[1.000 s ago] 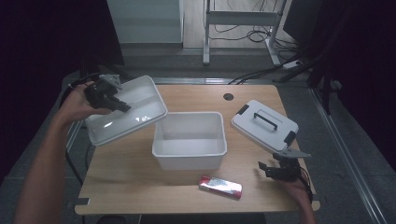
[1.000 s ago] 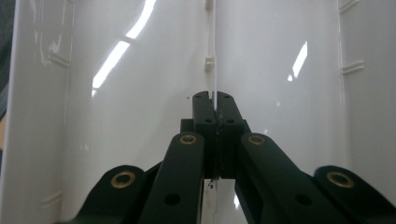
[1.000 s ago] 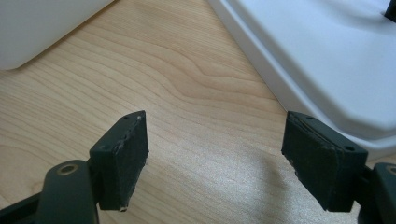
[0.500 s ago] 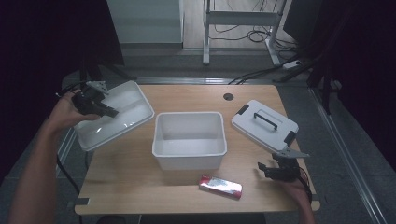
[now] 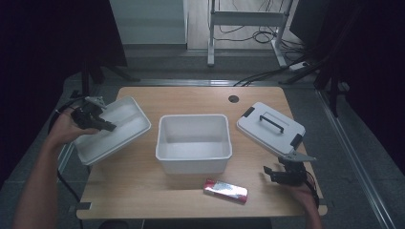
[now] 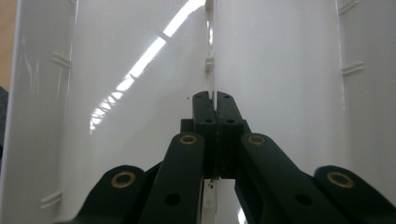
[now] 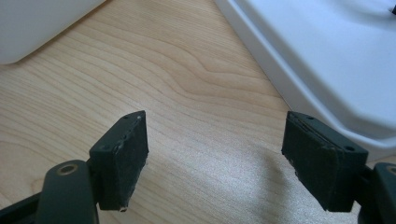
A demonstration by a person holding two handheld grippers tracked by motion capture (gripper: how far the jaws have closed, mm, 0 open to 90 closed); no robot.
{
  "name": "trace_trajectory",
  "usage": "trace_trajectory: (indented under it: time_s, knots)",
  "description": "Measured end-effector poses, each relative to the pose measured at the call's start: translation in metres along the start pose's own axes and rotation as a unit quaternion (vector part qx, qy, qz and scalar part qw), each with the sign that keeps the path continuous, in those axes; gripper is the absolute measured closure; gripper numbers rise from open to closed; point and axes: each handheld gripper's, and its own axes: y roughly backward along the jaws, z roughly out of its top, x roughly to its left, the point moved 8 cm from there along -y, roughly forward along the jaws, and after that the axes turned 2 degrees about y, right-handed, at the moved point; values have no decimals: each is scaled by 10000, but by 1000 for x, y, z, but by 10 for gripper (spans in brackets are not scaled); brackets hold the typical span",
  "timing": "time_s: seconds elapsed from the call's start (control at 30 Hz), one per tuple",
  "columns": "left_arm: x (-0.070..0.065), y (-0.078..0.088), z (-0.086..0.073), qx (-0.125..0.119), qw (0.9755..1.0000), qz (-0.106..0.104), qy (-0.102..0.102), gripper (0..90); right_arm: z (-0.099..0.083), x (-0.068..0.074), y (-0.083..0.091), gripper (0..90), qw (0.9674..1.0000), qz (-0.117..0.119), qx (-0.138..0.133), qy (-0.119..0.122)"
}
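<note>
Left gripper [image 6: 215, 105]: fingers pressed together on a thin central rib of the glossy white plastic tray [image 5: 112, 131], held tilted at the worktop's [image 5: 143, 191] left edge. Right gripper [image 7: 217, 158]: fingers spread wide, empty, over bare pale woodgrain near the front right corner. Between them stands an open white rectangular bin [image 5: 193, 142]; its lid [image 5: 270, 126], with black handle and clips, lies just behind the right gripper. A red foil packet [image 5: 226, 190] lies before the bin; its print is unreadable.
</note>
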Motion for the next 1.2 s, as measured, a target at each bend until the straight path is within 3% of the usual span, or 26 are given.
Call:
trace_trajectory:
  time_s: [0.33, 0.6, 0.83, 1.2]
  knots:
    - [-1, -60, -24, 205, 9995, -239, 102, 898, 0, 1, -1, 223, 10000, 2, 33, 48]
    - [-5, -95, -37, 364, 9985, -378, 145, 897, 0, 1, -1, 223, 10000, -14, 47, 68]
    - [-8, -111, -40, 515, 9979, -374, 83, 897, -1, 1, -1, 223, 10000, -18, 59, 64]
    - [-11, -115, -36, 589, 9980, -204, 96, 891, 0, 1, 0, 222, 10000, -12, 52, 72]
